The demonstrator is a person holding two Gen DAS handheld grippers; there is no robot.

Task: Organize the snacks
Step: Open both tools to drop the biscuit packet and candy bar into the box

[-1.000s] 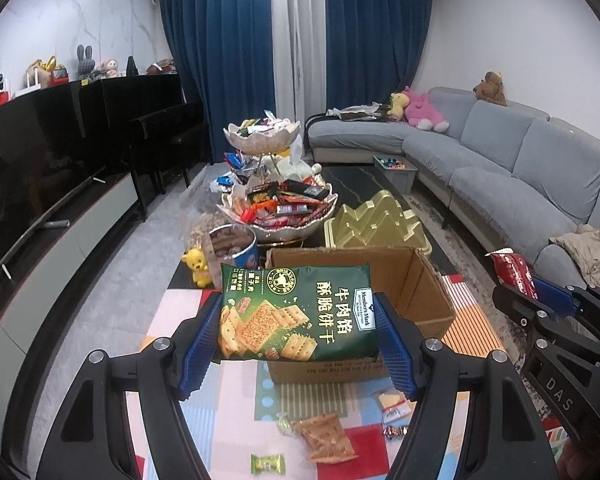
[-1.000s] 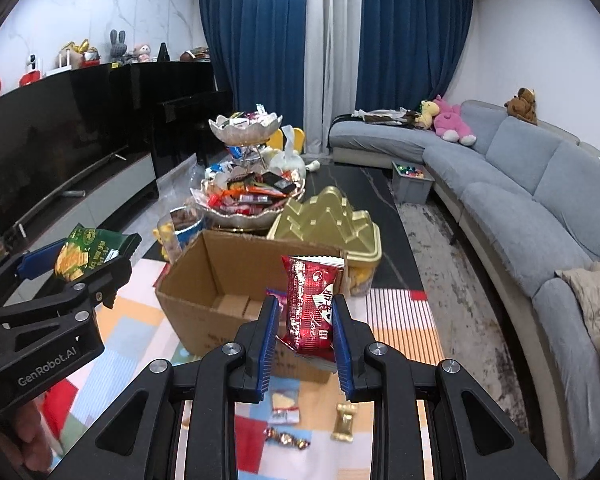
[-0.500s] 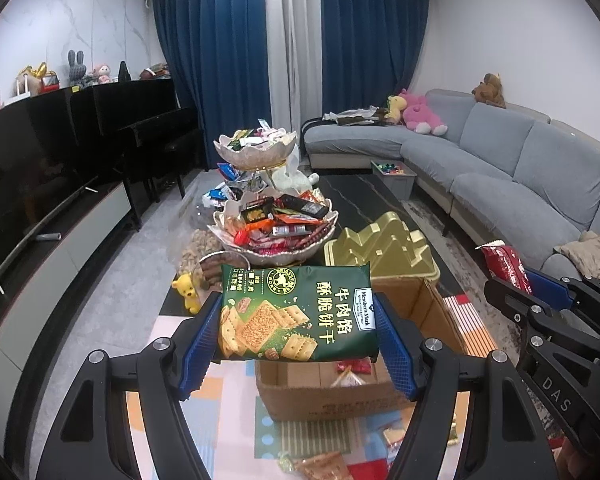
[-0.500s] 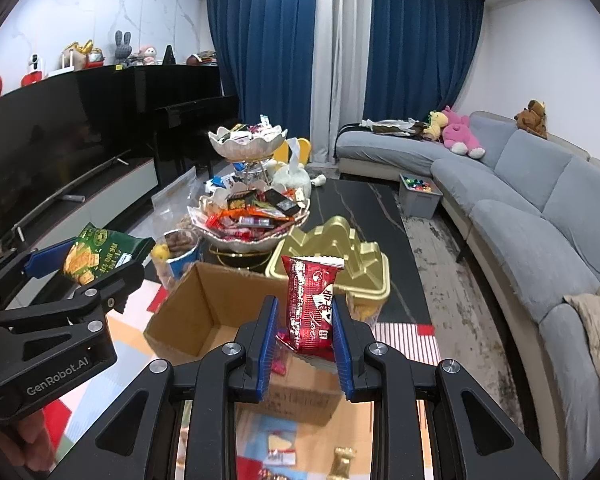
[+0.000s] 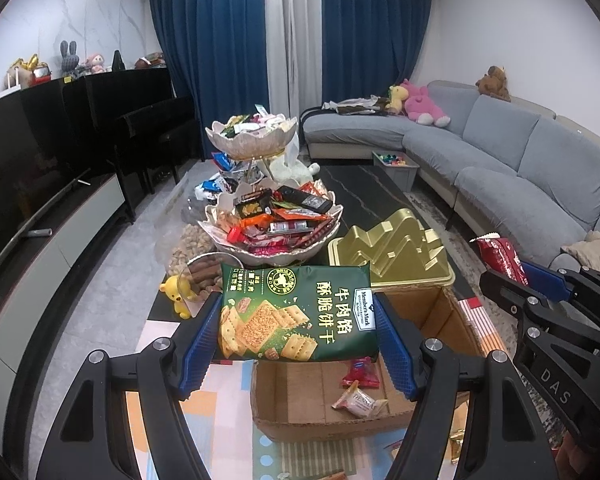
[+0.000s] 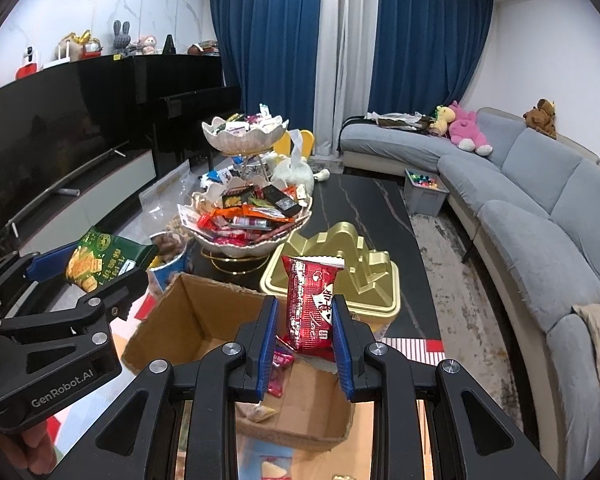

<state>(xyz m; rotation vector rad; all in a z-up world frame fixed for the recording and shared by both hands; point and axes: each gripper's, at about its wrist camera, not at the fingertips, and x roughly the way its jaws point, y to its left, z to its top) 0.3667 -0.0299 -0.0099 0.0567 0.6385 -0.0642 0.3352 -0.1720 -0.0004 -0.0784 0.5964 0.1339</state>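
A home living room: grey sofa (image 5: 520, 152), blue curtains (image 5: 228, 40), television (image 5: 24, 160).

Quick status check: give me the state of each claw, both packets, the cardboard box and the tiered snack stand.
Left claw: shut on green cracker packet.
Right claw: shut on red packet.
Green cracker packet: held flat, above the box's near-left part.
Red packet: held upright over the box.
Cardboard box: open, a few snacks inside.
Tiered snack stand: both bowls heaped.

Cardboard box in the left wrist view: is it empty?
No, the cardboard box already holds a pale wrapped candy and a small red packet on its floor.
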